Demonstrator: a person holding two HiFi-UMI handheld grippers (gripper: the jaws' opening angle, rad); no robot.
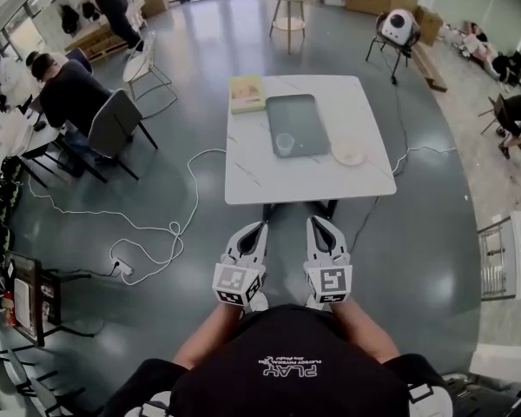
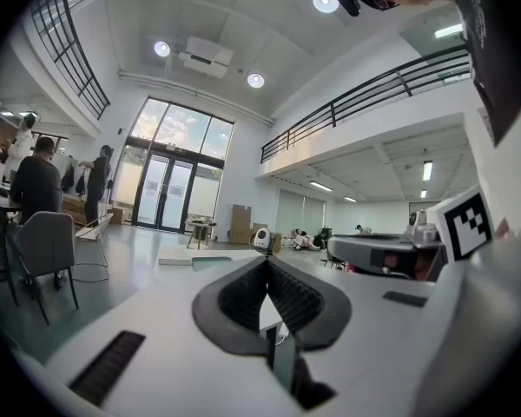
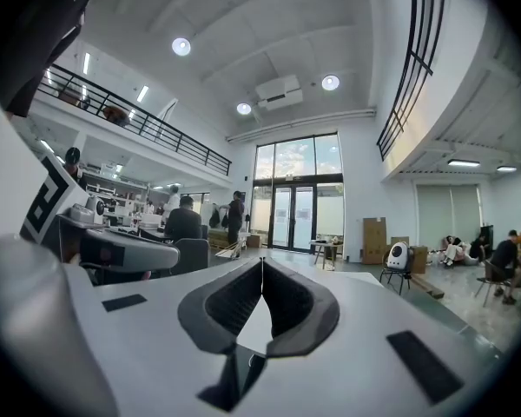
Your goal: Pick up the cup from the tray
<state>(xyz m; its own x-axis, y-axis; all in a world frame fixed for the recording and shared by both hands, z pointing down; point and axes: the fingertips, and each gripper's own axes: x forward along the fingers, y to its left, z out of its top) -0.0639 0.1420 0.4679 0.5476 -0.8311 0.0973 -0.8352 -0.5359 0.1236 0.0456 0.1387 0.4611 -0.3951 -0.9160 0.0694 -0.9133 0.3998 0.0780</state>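
A clear plastic cup [image 1: 284, 144] stands on a grey tray [image 1: 297, 124] on the white square table [image 1: 243, 181], seen in the head view. Both grippers are held close to my body, well short of the table's near edge. My left gripper [image 1: 261, 225] is shut with nothing in it; its jaw tips meet in the left gripper view [image 2: 267, 261]. My right gripper [image 1: 314, 220] is shut and empty too, its tips touching in the right gripper view [image 3: 262, 260]. Both point level across the room, over the table.
A yellow-and-white book [image 1: 247, 93] lies at the table's far left and a white plate [image 1: 349, 153] to the tray's right. A white cable [image 1: 156, 224] runs over the floor at left. People sit on chairs [image 1: 113, 124] at the far left. A small round table [image 1: 288, 7] stands beyond.
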